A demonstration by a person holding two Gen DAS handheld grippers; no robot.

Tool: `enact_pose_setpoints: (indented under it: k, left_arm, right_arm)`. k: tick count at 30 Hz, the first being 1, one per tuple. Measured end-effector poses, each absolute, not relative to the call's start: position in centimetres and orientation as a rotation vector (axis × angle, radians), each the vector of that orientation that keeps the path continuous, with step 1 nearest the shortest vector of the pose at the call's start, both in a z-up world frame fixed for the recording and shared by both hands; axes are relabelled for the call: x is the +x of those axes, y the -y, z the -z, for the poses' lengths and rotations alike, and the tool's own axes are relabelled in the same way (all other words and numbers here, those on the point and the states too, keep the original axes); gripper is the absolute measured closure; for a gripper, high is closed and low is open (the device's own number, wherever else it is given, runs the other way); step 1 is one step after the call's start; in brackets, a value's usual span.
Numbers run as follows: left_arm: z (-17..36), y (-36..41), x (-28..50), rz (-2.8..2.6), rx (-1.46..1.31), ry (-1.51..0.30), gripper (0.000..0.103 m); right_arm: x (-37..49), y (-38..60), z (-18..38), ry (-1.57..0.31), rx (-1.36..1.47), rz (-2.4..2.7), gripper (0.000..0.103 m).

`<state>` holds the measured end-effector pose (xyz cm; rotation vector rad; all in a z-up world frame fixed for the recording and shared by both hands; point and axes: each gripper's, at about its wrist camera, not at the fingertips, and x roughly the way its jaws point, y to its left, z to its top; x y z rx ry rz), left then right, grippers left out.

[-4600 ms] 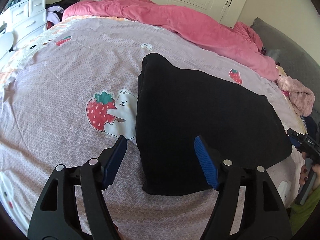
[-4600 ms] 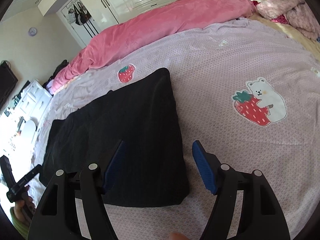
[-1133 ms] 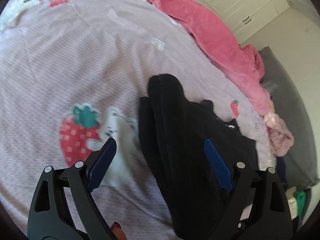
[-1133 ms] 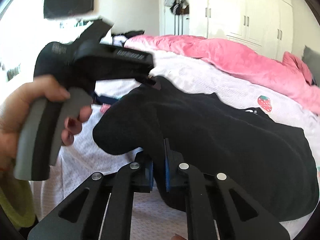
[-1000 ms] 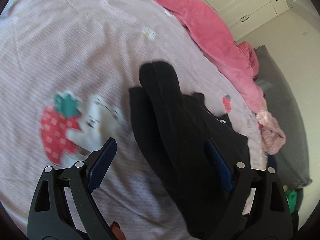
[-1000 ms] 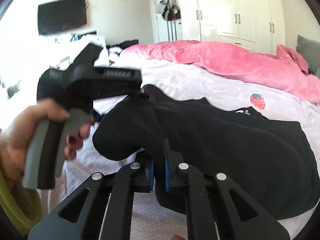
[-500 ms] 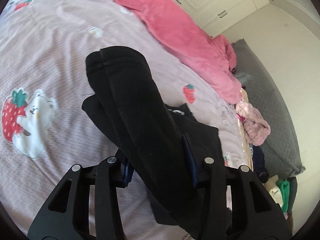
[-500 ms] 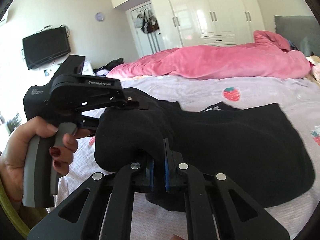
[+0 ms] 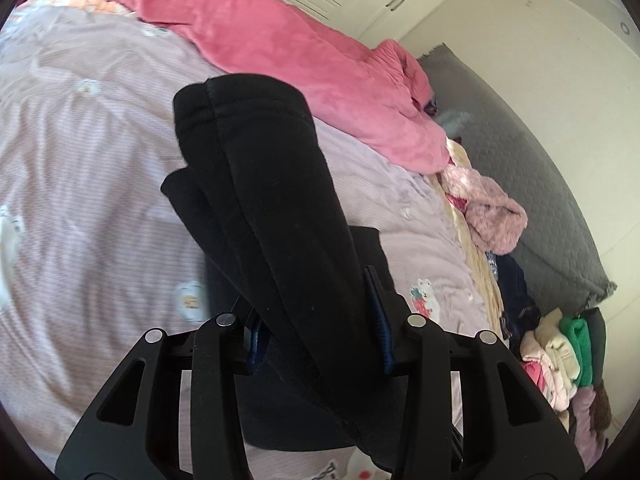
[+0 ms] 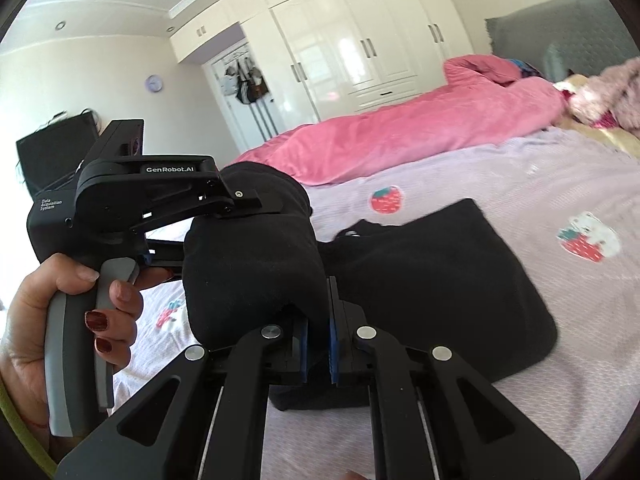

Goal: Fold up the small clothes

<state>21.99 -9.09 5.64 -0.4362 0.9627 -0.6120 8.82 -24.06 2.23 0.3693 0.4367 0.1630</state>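
A black garment [image 9: 276, 208] lies partly on the lilac bedsheet [image 9: 80, 152], with one end lifted and doubled over. My left gripper [image 9: 318, 332] is shut on the thick lifted fold, which rises between its blue pads. My right gripper [image 10: 318, 344] is shut on the same lifted end of the black garment [image 10: 256, 264], close beside the left gripper [image 10: 160, 196], which a hand holds at the left of the right wrist view. The rest of the garment [image 10: 440, 280] rests flat on the bed.
A pink duvet [image 9: 280, 48] lies bunched along the far side of the bed. A pink fluffy garment [image 9: 492, 216] and a pile of folded clothes [image 9: 560, 356] sit at the right edge. A grey headboard [image 9: 540, 184] and white wardrobes [image 10: 360, 48] stand beyond.
The left gripper, open around the garment's end a second ago, has closed on it. Both grippers have lifted that end and carried it over toward the garment's other end.
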Motion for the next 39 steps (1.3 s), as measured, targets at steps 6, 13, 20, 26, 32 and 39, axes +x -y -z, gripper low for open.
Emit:
enact_pose_setpoints:
  k: [6, 13, 20, 26, 32, 39]
  left_arm:
    - [-5.2, 13.0, 21.9, 0.641, -0.393, -0.984, 0.071]
    - [-4.4, 17.4, 22.6, 0.669, -0.324, -1.01, 0.071]
    - [-2.5, 19.5, 23.2, 0.717, -0.331, -1.083, 0.035]
    - [-3.7, 17.8, 22.9, 0.722, -0.362, -1.039, 0.028]
    - [-3.2, 14.4, 22.5, 0.58, -0.239, -1.0, 0.028]
    - [-1.3, 12.4, 20.6, 0.563, -0.121, -1.04, 0.028]
  right_arm:
    - [8.3, 26.9, -1.6, -0.436, 0.424, -0.117, 0.097]
    - [7.9, 29.3, -0.8, -0.446, 0.485, -0.064, 0.097]
    - [8.7, 30.8, 1.9, -0.554, 0.587, -0.023, 0.096]
    - [8.7, 32.8, 4.2, -0.622, 0.744, 0.014, 0.087]
    - [8.0, 33.5, 4.2, -0.606, 0.79, 0.012, 0.073]
    - [7.6, 35.3, 2.9, -0.549, 0.832, -0.005, 0.037]
